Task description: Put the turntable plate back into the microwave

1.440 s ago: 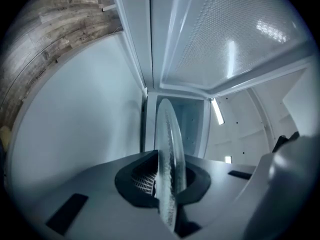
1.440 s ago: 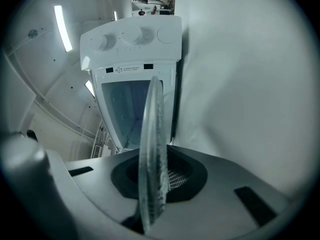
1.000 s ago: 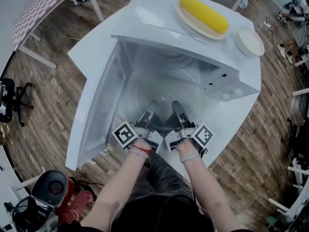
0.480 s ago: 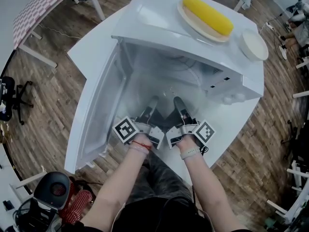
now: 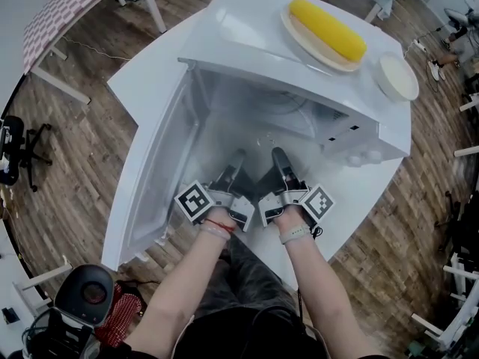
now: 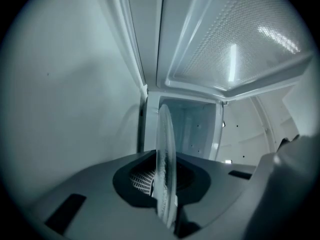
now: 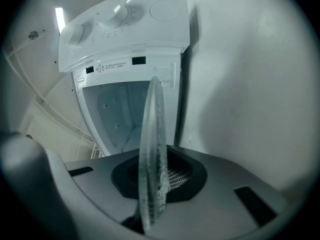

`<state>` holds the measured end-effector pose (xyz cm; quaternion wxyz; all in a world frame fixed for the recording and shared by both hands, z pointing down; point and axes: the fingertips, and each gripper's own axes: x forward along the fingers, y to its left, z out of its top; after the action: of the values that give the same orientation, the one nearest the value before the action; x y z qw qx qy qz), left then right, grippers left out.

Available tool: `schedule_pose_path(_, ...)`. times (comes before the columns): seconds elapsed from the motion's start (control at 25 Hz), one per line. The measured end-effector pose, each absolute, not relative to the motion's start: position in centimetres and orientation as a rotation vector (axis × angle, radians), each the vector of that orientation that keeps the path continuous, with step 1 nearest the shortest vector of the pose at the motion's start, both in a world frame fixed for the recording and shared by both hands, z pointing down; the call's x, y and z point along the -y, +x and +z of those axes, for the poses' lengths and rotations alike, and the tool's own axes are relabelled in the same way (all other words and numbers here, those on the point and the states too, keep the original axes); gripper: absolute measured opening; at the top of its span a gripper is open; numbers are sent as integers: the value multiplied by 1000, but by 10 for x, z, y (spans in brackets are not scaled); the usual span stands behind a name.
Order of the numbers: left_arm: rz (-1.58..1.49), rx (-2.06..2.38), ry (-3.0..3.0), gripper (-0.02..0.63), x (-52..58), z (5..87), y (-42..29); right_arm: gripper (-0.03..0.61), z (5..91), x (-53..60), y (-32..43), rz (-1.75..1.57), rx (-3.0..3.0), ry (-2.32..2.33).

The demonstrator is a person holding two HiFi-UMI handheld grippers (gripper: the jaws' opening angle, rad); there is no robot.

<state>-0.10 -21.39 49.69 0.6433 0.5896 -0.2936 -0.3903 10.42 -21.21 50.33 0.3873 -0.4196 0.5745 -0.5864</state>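
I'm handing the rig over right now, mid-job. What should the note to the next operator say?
Left claw: shut on the near rim of the glass turntable plate.
Right claw: shut on the same rim, beside the left one.
Microwave: its door is swung open to the left. The plate is held at the mouth of the cavity. I cannot tell whether it touches the cavity floor.
Done: the plate is gripped and brought to the opening.
Left: ease it in, seat it flat at the centre of the floor, open both claws and back out.
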Motion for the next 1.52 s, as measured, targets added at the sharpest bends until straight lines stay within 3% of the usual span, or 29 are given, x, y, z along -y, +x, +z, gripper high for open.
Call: schedule_pose_path(1.52, -799, 663, 1436, 32, 185, 492, 16, 40, 502, 236, 107, -1515, -1435, -1085)
